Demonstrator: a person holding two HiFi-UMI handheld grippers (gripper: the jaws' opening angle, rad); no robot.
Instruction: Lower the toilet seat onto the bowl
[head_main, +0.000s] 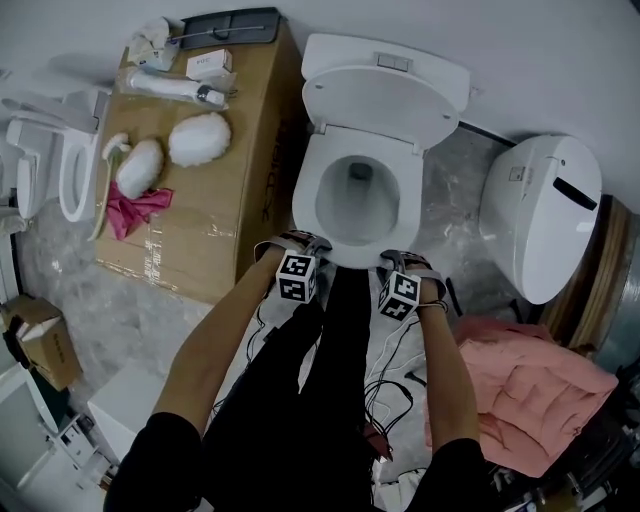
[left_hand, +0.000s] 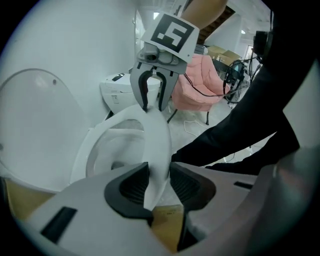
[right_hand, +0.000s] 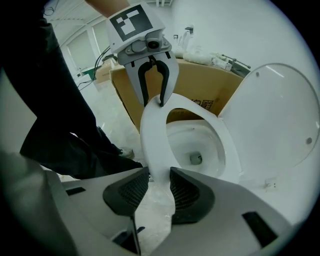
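Note:
The white toilet seat (head_main: 306, 196) lies flat on the bowl, and the lid (head_main: 385, 98) stands raised behind it. Both grippers are at the seat's front rim. My left gripper (head_main: 300, 242) straddles the front left of the rim; in its own view the seat (left_hand: 157, 145) runs between its dark pads (left_hand: 131, 187) with no clear squeeze. My right gripper (head_main: 405, 260) straddles the front right; the seat (right_hand: 152, 135) passes between its pads (right_hand: 187, 190) the same way. Each gripper view also shows the other gripper, the right gripper (left_hand: 152, 106) and the left gripper (right_hand: 152, 102), astride the rim.
A cardboard box (head_main: 215, 215) stands left of the toilet with brushes, white puffs and a pink cloth on it. A second toilet (head_main: 545, 215) sits at the right, pink fabric (head_main: 530, 385) below it. Cables (head_main: 390, 385) trail on the floor by the person's legs.

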